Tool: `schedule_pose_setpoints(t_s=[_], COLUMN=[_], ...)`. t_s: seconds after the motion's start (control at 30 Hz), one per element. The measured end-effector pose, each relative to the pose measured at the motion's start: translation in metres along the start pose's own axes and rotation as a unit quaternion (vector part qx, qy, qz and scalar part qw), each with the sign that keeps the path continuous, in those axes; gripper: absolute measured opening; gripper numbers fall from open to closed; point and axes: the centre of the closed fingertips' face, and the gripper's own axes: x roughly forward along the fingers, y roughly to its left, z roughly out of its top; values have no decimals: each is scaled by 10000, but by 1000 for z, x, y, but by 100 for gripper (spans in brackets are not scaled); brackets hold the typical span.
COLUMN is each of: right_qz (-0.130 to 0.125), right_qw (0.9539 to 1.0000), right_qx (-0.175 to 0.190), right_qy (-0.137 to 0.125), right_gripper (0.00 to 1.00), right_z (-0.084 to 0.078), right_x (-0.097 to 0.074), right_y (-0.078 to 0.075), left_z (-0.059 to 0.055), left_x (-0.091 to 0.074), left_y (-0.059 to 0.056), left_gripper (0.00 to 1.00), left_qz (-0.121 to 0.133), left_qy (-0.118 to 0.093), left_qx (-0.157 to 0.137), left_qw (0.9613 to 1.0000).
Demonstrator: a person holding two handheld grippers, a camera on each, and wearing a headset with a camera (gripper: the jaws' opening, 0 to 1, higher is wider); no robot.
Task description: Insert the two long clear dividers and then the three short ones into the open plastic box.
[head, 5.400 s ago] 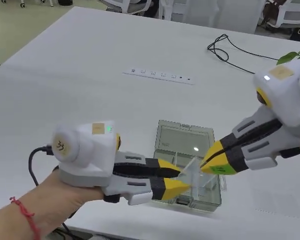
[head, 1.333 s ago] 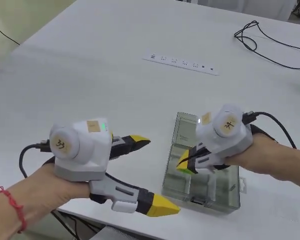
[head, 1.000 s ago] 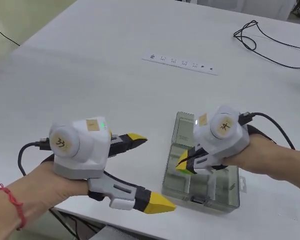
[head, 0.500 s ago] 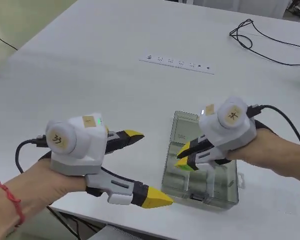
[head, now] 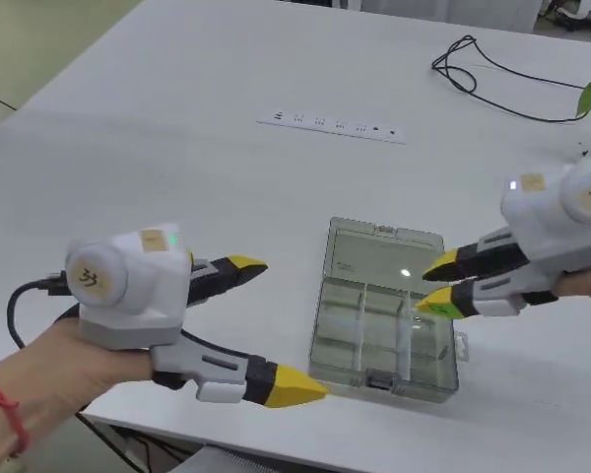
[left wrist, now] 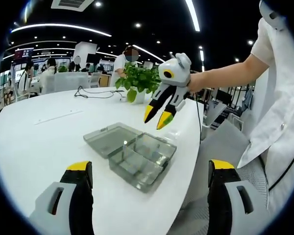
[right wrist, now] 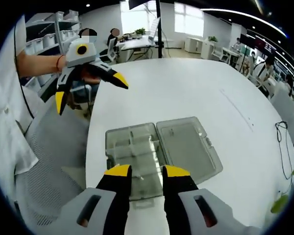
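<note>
The plastic box (head: 345, 372) sits open on the white bench (head: 177, 148), close to the near edge. Its lid (head: 379, 261) lies flat on the bench on the far side of the base. Clear dividers (head: 360, 320) stand upright inside the base and split it into compartments. Two long ones run from the front wall toward the lid. The number of short cross pieces cannot be told.

The left hand-held gripper (head: 271, 325) is held to the left of the box, apart from it. Its jaws are spread wide and hold nothing. In the left gripper view the box lies between the two yellow tips, farther along the bench.

The right hand-held gripper (head: 433, 286) hovers above the right side of the box, clear of it. Its jaws are parted by a narrow gap with nothing between them.

A power strip (head: 330, 126) lies farther back on the bench. A black cable (head: 473, 74) is coiled near the far right corner. A green plant (left wrist: 137, 83) stands beyond the box.
</note>
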Motion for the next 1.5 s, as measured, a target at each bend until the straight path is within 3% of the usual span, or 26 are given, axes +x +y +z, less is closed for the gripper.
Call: schedule_pose_setpoints(t_s=[0.37, 0.47, 0.77, 0.97, 1.27, 1.3, 1.33, 1.5], right_qz=[-96, -65, 140, 224, 263, 246, 224, 241], right_qw=[9967, 9929, 9800, 9730, 9680, 9669, 9627, 9637], right_qx=[174, 30, -512, -787, -929, -1008, -1256, -1175], right_qy=[784, 1188, 1916, 2160, 2315, 2332, 2388, 2384], right_gripper=[40, 42, 46, 45, 42, 42, 41, 38], right_z=[-88, -116, -161, -174, -181, -182, -183, -182], right_x=[-35, -39, -31, -27, -25, -25, -25, -26], right_y=[-4, -2, -1, -1, -2, -2, -3, -2], left_z=[5, 7, 9, 9, 7, 7, 7, 7], left_x=[-1, -1, 0, -2, -5, -5, -6, -6], left_y=[-3, -4, -8, -9, -12, -12, -12, -11], left_gripper=[100, 100, 100, 100, 100, 100, 100, 100], left_qz=[-19, -14, -27, -13, 2, 0, 2, 1], left_qy=[-31, -51, -37, -55, -34, -31, -31, -31], left_qx=[21, 18, -1, -18, -10, -4, -2, -4], left_qw=[10000, 10000, 10000, 10000, 10000, 10000, 10000, 10000])
